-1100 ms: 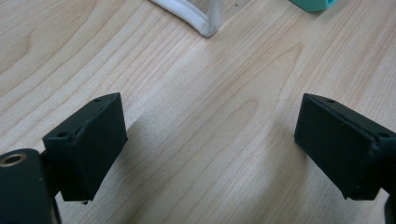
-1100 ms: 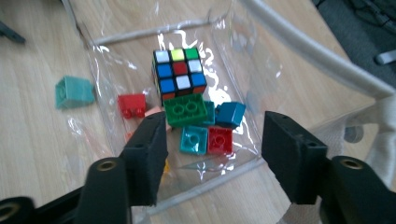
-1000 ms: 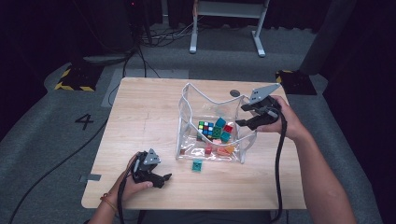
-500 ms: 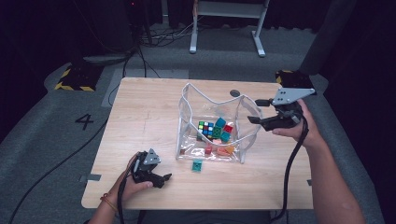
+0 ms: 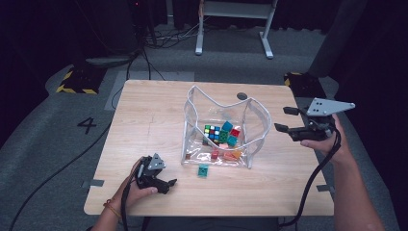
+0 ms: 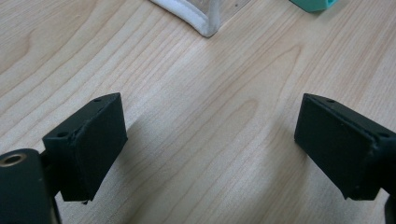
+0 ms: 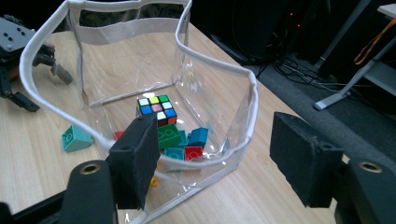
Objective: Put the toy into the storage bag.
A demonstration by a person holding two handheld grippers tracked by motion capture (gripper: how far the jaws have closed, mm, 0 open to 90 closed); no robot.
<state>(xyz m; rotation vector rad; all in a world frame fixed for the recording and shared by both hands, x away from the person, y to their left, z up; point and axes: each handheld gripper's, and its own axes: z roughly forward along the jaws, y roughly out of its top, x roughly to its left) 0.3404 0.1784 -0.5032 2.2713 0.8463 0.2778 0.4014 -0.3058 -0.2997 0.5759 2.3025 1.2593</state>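
A clear soft bag (image 5: 192,120) with a white rim stands open in the middle of the wooden table. In it lie a colour cube (image 5: 211,132) and several toy bricks. One teal brick (image 5: 203,170) lies on the table just in front of the bag. My right gripper (image 5: 283,119) hovers to the right of the bag; its jaws have just been opening and nothing is between them. In the right gripper view the bag (image 7: 252,107), the cube (image 7: 156,108) and the teal brick (image 7: 74,138) lie ahead of the jaws. My left gripper (image 5: 169,185) rests open on the table at the front left.
The table (image 5: 144,110) has bare wood to the left of the bag and a dark round hole (image 5: 242,96) behind it. The right gripper hangs near the table's right edge. Grey floor, cables and a white desk frame (image 5: 233,29) lie beyond.
My right gripper has drawn away from the bag's right rim, out to the right and slightly up. The left gripper and the bag have stayed put.
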